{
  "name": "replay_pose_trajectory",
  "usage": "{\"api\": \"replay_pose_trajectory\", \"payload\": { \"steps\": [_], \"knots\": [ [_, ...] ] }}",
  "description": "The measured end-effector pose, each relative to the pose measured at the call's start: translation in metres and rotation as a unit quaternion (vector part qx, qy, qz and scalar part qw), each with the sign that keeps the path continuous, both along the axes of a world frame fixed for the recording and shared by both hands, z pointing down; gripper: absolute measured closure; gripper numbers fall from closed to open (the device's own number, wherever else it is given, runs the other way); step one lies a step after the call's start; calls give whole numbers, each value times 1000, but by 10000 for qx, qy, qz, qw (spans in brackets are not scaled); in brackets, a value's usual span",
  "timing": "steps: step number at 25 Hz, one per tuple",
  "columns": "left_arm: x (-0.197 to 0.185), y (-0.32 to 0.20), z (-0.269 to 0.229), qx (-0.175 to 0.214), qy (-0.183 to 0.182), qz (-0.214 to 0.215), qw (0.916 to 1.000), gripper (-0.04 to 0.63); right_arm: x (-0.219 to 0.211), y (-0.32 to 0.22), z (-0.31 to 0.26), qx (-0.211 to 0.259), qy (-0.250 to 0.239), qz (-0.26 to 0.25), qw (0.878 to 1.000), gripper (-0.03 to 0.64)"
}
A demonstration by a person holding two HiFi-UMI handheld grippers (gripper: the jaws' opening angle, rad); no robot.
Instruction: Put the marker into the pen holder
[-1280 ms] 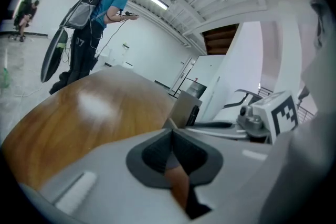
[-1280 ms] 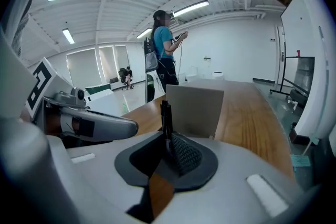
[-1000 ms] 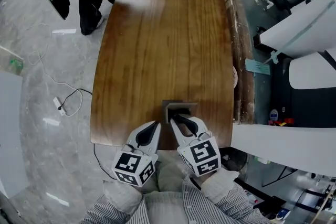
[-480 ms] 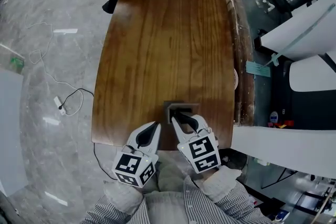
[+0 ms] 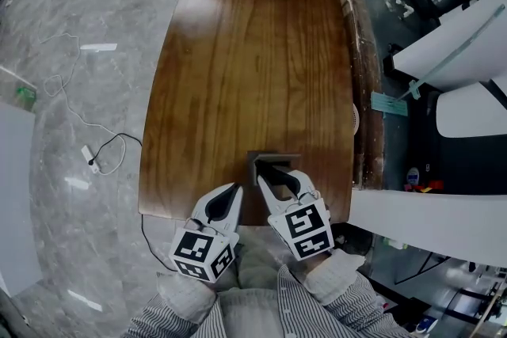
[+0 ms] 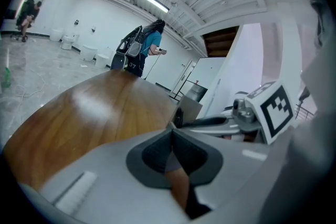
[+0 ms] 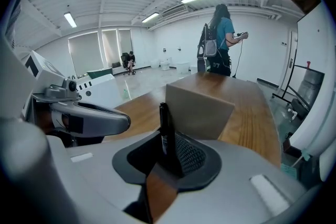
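Note:
The grey box-shaped pen holder [image 5: 273, 161] stands near the front edge of the wooden table [image 5: 253, 51]. My right gripper [image 5: 274, 174] is just behind it, shut on a black marker [image 7: 165, 131] that stands upright between the pads, its tip level with the pen holder [image 7: 198, 110] rim. The left gripper [image 5: 232, 191] hovers at the table's front edge to the left, shut with nothing in it. From the left gripper view, the closed left gripper [image 6: 170, 140] looks along the table, with the pen holder [image 6: 189, 109] and the right gripper [image 6: 218, 122] off to the right.
A person [image 7: 220, 42] with a backpack stands at the far end of the table. A cable [image 5: 95, 150] lies on the grey floor to the left. White counters [image 5: 467, 28] and a wooden ledge [image 5: 360, 51] run along the right side.
The person at the table's far end has walked rightward and mostly out of the head view. My right gripper has edged slightly toward the pen holder. The left gripper has stayed put.

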State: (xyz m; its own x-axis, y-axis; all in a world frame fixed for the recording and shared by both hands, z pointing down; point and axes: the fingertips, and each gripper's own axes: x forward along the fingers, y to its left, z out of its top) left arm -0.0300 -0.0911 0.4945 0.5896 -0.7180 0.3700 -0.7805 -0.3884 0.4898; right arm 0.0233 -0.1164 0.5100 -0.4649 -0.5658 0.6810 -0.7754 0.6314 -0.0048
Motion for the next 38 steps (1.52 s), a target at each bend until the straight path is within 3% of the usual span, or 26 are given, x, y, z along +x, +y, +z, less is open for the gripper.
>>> {"api": "replay_pose_trajectory", "payload": {
  "steps": [5,10,17,25,31,38],
  "knots": [
    [1,-1,-4,42,-50,79,9999,588,1,4,-11,143,-229,122,9996,546],
    [7,7,-17,154,-211,278,9993,588,11,19,-32,290,-723,395,9962,615],
    [19,28,-40,223,-369,674,9968,588,28,49,-61,484,-1620,856,9819,617],
    [33,47,-39,55,-343,848,9958,588,32,78,-85,820,-1912,864,9743,617],
    [40,48,-52,257,-391,904,9948,588,39,87,-92,765,-2304,986,9651,618],
    [44,51,-57,354,-435,934,9940,588,38,92,-88,733,-2209,906,9683,618]
  ]
}}
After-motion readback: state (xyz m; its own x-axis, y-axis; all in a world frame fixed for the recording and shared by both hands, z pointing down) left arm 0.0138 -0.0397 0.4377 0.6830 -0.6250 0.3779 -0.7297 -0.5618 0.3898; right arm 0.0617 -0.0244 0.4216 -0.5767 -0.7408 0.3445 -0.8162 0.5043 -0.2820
